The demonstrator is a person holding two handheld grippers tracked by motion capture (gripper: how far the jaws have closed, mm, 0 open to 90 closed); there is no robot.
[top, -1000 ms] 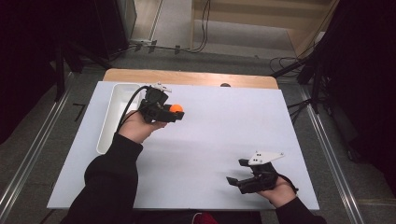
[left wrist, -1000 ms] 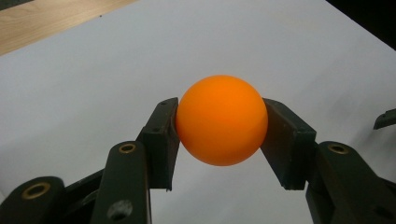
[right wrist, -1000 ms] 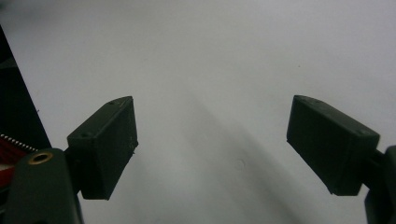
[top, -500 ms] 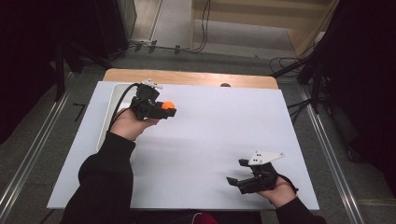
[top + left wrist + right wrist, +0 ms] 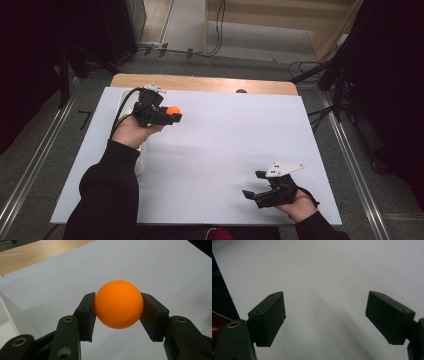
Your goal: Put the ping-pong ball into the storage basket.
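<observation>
The ball (image 5: 118, 304) — orange, smooth, round — sits clamped between the two black jaws of the left gripper (image 5: 118, 312), one pad pressed to each side of it. In the high view the ball (image 5: 172, 110) shows in the upper left of the frame, at the tip of the left gripper (image 5: 167, 114), held above the white sheet (image 5: 225, 145) and just right of a white tray (image 5: 142, 155) that lies along the sheet's left edge. The left hand (image 5: 131, 131) comes up from the lower left, its dark sleeve (image 5: 107, 195) over part of the tray. Behind the sheet, along its top edge, a strip of wooden table (image 5: 200, 83) shows.

The right gripper (image 5: 257, 187) sits low in the lower right of the high view, well apart from the ball, in the right hand (image 5: 298, 204) — its jaws stand wide apart with nothing between them. In the right gripper view the right gripper (image 5: 325, 315) has bare white sheet between its pads.
</observation>
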